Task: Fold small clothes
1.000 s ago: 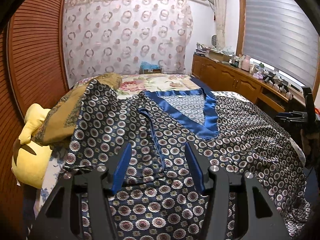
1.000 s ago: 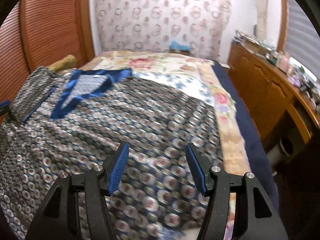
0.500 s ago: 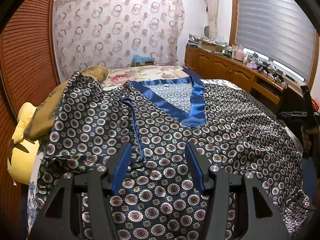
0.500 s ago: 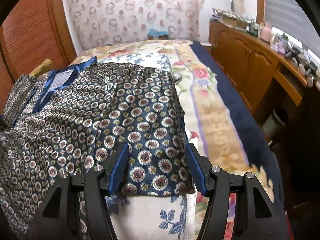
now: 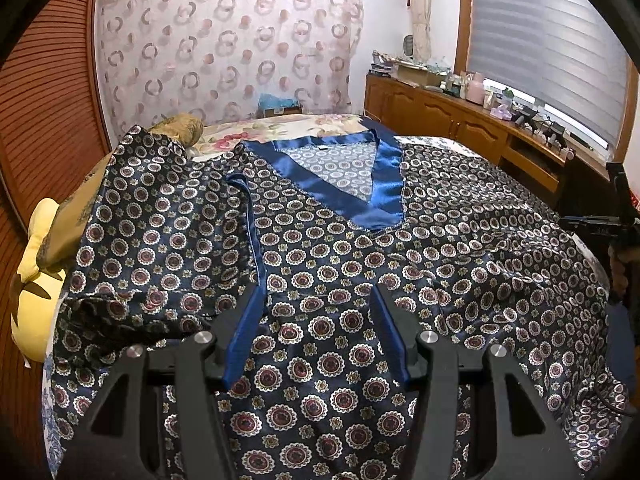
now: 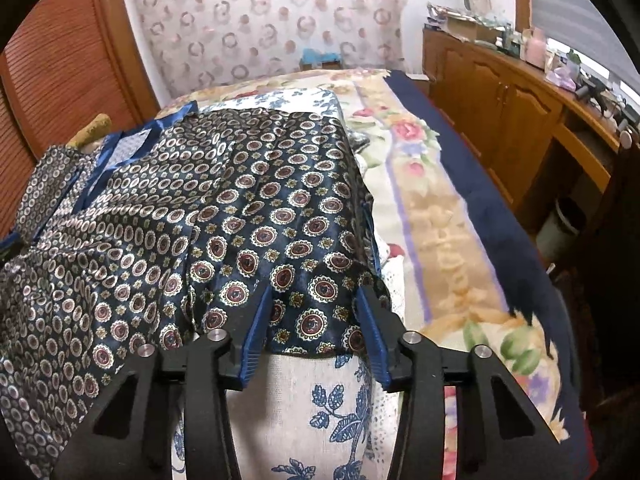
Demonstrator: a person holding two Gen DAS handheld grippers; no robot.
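Note:
A navy satin top (image 5: 400,280) with round medallion print and a shiny blue V-neck band (image 5: 380,208) lies spread face-up on the bed. Its left sleeve, edged in blue trim (image 5: 252,232), is folded in over the body. My left gripper (image 5: 318,300) hovers open just above the lower middle of the top, nothing pinched between its blue pads. In the right wrist view the same top (image 6: 260,220) ends at a hem corner. My right gripper (image 6: 314,294) straddles that corner and its jaws are closing, with the cloth between the pads but a gap still showing.
A floral bedspread (image 6: 440,208) and a white cover with blue leaves (image 6: 320,408) lie under the top. A yellow pillow (image 5: 32,280) and a mustard cushion (image 5: 80,208) sit at the left edge. Wooden cabinets (image 5: 440,116) line the right wall, with a bin (image 6: 560,228) beside the bed.
My right gripper swung across to the top's hem corner, dropped onto it, and its jaws narrowed around the cloth. The left gripper sank slightly nearer the top, still equally wide.

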